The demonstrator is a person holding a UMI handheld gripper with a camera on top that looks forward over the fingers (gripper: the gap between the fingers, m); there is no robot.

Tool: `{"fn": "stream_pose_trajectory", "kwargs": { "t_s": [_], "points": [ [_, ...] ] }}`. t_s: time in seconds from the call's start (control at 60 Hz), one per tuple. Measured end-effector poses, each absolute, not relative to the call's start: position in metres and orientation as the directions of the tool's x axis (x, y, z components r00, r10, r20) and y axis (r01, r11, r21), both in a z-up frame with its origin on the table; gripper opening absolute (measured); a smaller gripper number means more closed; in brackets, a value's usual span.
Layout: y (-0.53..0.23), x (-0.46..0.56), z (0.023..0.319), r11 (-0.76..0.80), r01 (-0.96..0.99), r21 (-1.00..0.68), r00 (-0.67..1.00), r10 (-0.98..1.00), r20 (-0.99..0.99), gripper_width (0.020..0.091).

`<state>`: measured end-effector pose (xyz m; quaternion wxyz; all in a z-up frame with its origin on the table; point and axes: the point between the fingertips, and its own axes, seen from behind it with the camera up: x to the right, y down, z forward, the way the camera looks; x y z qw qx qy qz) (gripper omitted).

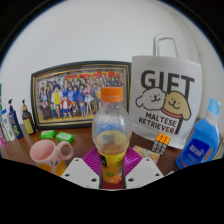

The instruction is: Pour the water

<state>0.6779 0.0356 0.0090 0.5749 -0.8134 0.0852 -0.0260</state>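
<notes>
A clear plastic bottle point(111, 125) with an orange cap stands upright between my fingers, with orange liquid in its lower part. My gripper point(111, 162) is shut on the bottle's lower body, and the magenta pads point(92, 160) press on it from both sides. A pink mug point(47, 153) sits on the wooden table point(22, 152), to the left of the fingers and slightly ahead of them.
Against the wall behind stand a framed group photo point(80, 95) and a white gift bag point(165, 100). A blue spray bottle point(203, 145) is at the right, several small bottles point(12, 122) at the left. Small green packets point(57, 135) and an orange-and-white item point(158, 148) lie on the table.
</notes>
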Motion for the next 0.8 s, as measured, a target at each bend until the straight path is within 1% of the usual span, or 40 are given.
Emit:
{"fn": "stream_pose_trajectory", "kwargs": {
  "t_s": [0.05,0.067,0.1,0.167,0.25,0.317,0.35,0.45,0.483,0.5,0.55,0.7,0.8],
  "points": [
    [0.033,0.683,-0.007,-0.333,-0.118,-0.935,0.982,-0.18,-0.059,0.0249],
    [0.032,0.685,-0.012,-0.339,-0.12,-0.933,0.981,-0.183,-0.059,0.0264],
    [0.031,0.685,-0.009,-0.303,-0.124,-0.945,0.981,-0.183,-0.07,0.0255],
    [0.029,0.687,-0.009,-0.279,-0.134,-0.951,0.977,-0.197,-0.08,0.0257],
    [0.031,0.685,-0.009,-0.279,-0.111,-0.954,0.979,-0.197,-0.056,0.0324],
    [0.032,0.685,-0.01,-0.297,-0.103,-0.949,0.978,-0.202,-0.043,0.0419],
    [0.03,0.687,-0.013,-0.318,-0.11,-0.942,0.976,-0.212,-0.042,0.0481],
    [0.02,0.681,-0.025,-0.404,-0.149,-0.903,0.973,-0.221,-0.062,0.0872],
    [0.014,0.679,-0.026,-0.424,-0.162,-0.891,0.971,-0.23,-0.067,0.0832],
    [0.01,0.679,-0.025,-0.432,-0.166,-0.887,0.97,-0.236,-0.067,0.0829],
    [-0.002,0.679,-0.023,-0.455,-0.165,-0.875,0.966,-0.252,-0.051,0.0867],
    [-0.052,0.657,-0.003,-0.528,-0.145,-0.837,0.964,-0.265,-0.001,0.0857],
    [-0.094,0.627,0.021,-0.556,-0.156,-0.817,0.964,-0.268,-0.002,0.0859]
  ]
}}
